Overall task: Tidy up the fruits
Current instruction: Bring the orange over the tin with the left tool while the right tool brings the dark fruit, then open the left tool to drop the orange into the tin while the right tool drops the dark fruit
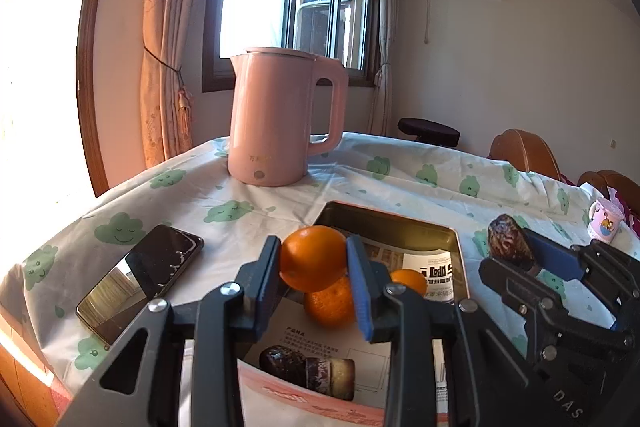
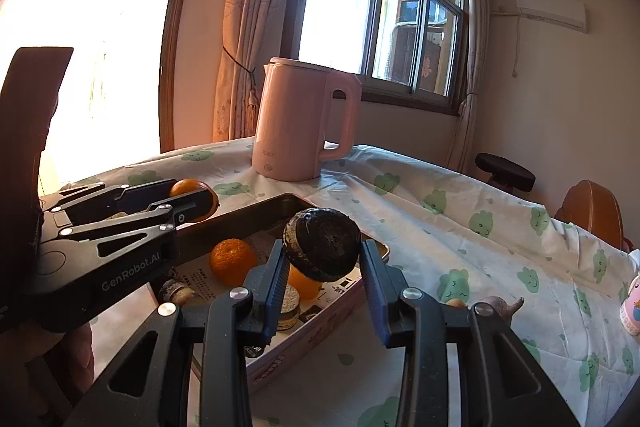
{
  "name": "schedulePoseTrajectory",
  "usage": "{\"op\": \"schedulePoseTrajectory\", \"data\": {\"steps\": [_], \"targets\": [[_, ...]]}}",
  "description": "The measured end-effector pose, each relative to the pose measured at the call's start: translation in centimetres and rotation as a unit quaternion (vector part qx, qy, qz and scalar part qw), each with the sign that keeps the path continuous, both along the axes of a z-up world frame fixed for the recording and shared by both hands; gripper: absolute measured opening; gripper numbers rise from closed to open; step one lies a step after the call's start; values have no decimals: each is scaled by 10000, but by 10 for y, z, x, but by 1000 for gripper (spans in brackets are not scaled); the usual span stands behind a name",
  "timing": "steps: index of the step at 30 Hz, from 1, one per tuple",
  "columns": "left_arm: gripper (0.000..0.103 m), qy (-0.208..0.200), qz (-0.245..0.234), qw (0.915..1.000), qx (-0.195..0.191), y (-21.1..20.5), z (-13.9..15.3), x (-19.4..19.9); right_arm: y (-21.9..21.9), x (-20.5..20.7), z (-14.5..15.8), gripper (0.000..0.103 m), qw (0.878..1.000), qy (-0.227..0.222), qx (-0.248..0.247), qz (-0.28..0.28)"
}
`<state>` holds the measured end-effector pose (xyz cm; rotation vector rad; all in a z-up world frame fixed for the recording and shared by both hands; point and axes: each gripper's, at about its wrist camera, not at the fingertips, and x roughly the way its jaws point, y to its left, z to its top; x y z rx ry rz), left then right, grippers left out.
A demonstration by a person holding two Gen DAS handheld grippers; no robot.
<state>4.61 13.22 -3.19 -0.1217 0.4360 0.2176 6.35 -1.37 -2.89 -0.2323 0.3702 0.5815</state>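
Observation:
My left gripper is shut on an orange and holds it above the metal tin tray. In the tray lie two more oranges and dark round fruits on printed paper. My right gripper is shut on a dark wrinkled round fruit and holds it over the tray's right rim. The left gripper with its orange also shows in the right wrist view, over the tray's left side. The right gripper shows in the left wrist view at the right.
A pink electric kettle stands on the cloud-print tablecloth behind the tray. A black phone lies left of the tray. A small pink cup stands at the far right. A snail figurine sits right of the tray. Wooden chairs stand beyond the table.

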Motion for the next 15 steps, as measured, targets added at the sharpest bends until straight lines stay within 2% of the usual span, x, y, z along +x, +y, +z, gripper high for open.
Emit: {"op": "schedulePoseTrajectory", "data": {"steps": [15], "targets": [[35, 254, -60, 9997, -4, 2, -9, 6, 20, 8, -23, 38, 9984, 410, -290, 278]]}}
